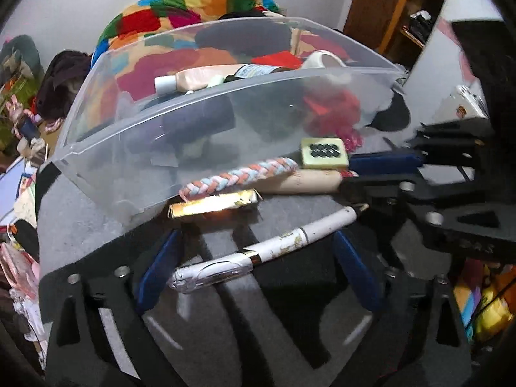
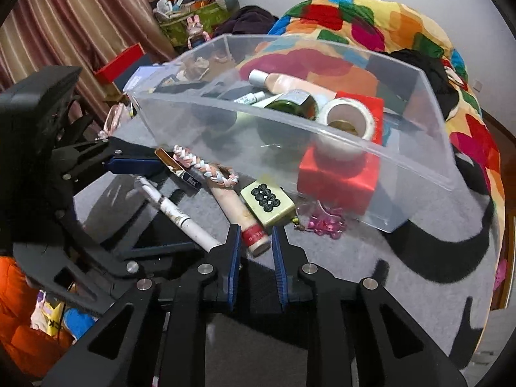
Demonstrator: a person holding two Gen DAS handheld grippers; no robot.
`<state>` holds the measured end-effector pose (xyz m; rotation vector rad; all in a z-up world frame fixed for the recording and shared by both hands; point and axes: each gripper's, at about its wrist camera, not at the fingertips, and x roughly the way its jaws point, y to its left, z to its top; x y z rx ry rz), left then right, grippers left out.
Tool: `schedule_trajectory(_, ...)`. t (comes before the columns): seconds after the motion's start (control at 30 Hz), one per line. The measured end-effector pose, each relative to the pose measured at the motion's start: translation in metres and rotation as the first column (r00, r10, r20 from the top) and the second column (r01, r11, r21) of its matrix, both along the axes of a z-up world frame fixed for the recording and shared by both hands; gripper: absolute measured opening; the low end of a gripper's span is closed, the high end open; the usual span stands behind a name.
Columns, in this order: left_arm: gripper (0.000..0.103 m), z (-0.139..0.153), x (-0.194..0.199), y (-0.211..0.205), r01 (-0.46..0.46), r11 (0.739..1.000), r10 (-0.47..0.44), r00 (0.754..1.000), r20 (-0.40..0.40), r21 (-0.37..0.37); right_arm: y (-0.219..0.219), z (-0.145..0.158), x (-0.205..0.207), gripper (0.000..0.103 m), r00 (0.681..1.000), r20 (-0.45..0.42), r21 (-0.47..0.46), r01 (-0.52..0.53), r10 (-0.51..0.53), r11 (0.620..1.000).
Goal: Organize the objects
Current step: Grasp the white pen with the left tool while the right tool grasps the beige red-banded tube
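**A:** White pen (image 1: 267, 248): where is it lying, and which way is its long axis running?

**B:** It is lying flat on the grey tabletop (image 1: 96, 232), inside the gap of the left gripper (image 1: 256, 235). Its long axis is running crosswise to the fingers. The clear clipped cap is sitting just beside the left finger. The plain end is slanting forward past the right fingertip, toward the right gripper (image 2: 256, 228).

**A:** How are the left gripper's jaws standing?

**B:** They are standing spread wide, and neither pad is pressing on the pen.

**A:** And the right gripper?

**B:** Its jaws are standing close together on either side of the red-banded end of a beige tube (image 2: 235, 206). Whether the pads are actually pinching the tube cannot be told. The tube's long axis is running roughly along the fingers and pointing away from the tool, forward and slightly left.

**A:** What is lying ahead of the tools?

**B:** A braided pink, white and blue band (image 1: 238, 174) is lying across the tube's far end. A gold-wrapped stick (image 1: 213, 208) is lying just ahead of the pen. A pale green tile with black dots (image 1: 325, 152) is resting against the tube's right side. Beyond these, a clear plastic bin (image 1: 225, 103) is standing broadside to both grippers and holding several items.
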<state>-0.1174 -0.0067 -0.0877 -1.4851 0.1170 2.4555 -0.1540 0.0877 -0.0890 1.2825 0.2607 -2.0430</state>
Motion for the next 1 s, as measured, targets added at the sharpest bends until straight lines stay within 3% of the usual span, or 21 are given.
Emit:
schedule_trajectory(0.07,0.075,0.001,0.006,0.001,0.01,1.0,-0.01,1.0,-0.008,-0.006,-0.002,-0.003,0.001,0.02,1.0,0.001,0.007,-0.017,0.017,1.0)
schedule_trajectory(0.3,0.045,0.008,0.036,-0.006,-0.039,0.999,0.039,0.999,-0.022,0.011,0.01,0.001,0.009,0.018,0.999,-0.038,0.013,-0.013,0.013,1.0)
schedule_trajectory(0.37,0.031,0.009,0.044,-0.01,-0.061,0.998,0.061,0.998,-0.019,0.019,0.02,0.003,0.014,0.017,0.999,-0.045,0.014,-0.004,0.004,1.0)
schedule_trajectory(0.47,0.025,0.011,0.055,-0.016,-0.099,0.994,0.1,0.995,-0.011,0.04,0.032,0.003,0.023,0.017,0.999,-0.05,0.033,0.006,-0.004,0.999)
schedule_trajectory(0.6,0.023,0.013,0.066,-0.011,-0.082,0.995,0.081,0.997,0.007,0.063,0.045,0.003,0.041,0.015,0.999,-0.034,0.035,-0.006,0.007,0.999)
schedule_trajectory(0.8,0.025,0.014,0.06,0.012,-0.012,1.0,0.012,1.0,-0.006,0.002,0.044,0.008,0.05,0.015,0.999,-0.019,0.023,-0.03,0.031,0.999)
schedule_trajectory(1.0,0.037,0.009,0.036,0.018,-0.014,1.0,0.013,0.999,-0.032,-0.022,0.034,0.004,0.034,0.017,0.999,-0.014,0.024,0.042,-0.042,0.999)
